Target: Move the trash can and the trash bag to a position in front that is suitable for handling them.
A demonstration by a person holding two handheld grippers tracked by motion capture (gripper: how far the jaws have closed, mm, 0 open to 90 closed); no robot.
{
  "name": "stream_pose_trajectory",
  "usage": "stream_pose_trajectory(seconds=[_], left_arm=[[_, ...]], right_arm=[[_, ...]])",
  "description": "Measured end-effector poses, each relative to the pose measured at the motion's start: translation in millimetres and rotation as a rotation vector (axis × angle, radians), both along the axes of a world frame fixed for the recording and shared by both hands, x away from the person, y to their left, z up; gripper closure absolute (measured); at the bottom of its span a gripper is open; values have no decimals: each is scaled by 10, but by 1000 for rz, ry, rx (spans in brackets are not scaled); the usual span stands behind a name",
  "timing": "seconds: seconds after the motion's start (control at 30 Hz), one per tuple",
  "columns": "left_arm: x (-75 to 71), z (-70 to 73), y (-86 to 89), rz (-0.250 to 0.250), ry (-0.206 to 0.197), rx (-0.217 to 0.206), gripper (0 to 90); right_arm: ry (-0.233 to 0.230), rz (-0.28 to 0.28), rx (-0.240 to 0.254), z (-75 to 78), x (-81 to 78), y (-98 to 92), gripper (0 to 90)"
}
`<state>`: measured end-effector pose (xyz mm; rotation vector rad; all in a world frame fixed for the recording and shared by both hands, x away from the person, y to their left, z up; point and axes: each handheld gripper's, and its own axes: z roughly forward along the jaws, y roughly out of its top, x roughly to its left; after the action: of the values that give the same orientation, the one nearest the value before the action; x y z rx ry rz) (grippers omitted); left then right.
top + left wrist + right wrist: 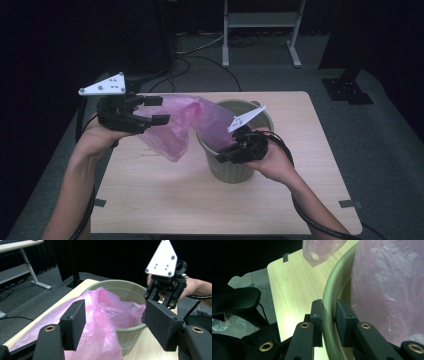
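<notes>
The thin pink plastic bag (pixel 187 125) is only partly in the olive-green round plastic bin (pixel 235 167) on the light wooden table (pixel 165 200); spreading it over the rim remains; the right gripper (pixel 329 315) clamps the bin's rim, jaws narrow, seen closest in its own view; the left gripper (pixel 113 322) has wide jaws, bag between them, unpinched.

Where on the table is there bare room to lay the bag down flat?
The near half of the table, in front of the bin and between both forearms, is bare. So is the strip right of the bin. The far left is crowded: the bag drapes there from bin to left gripper.
</notes>
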<state>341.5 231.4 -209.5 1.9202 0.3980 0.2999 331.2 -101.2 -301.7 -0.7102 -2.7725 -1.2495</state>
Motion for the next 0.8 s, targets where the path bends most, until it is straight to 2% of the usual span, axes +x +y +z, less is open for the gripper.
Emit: stream_pose_trajectory(seconds=[0.17,0.3,0.33,0.4,0.47,0.5,0.53,0.57,0.6,0.63,0.67,0.73,0.8], left_arm=[[-29,-33,85,8,7,14,320],[-42,-46,128,8,11,9,319],[-48,-56,138,9,13,10,319],[-57,-65,153,6,14,12,315],[-61,-68,160,7,14,11,314],[-66,-68,174,11,19,8,314],[-66,-66,181,12,16,7,314],[-66,-66,181,12,16,7,313],[-67,-64,183,11,18,4,313],[-66,-65,173,5,17,7,313],[-66,-65,173,5,17,7,313],[-66,-69,151,-2,20,8,308],[-65,-71,145,-6,22,7,307]], right_arm=[[4,12,-5,7,-148,129,767],[4,13,-11,10,-223,174,750],[12,18,-9,10,-215,166,701],[45,44,28,35,-205,132,572],[48,57,38,65,-206,113,536],[12,53,66,153,-210,79,465],[-12,45,79,205,-201,63,449],[-12,45,79,205,-201,63,449],[-39,28,93,260,-186,52,424],[-101,-12,105,357,-128,53,385],[-101,-12,105,357,-128,53,385],[-156,-49,93,451,8,127,351],[-167,-59,89,475,57,154,351]])
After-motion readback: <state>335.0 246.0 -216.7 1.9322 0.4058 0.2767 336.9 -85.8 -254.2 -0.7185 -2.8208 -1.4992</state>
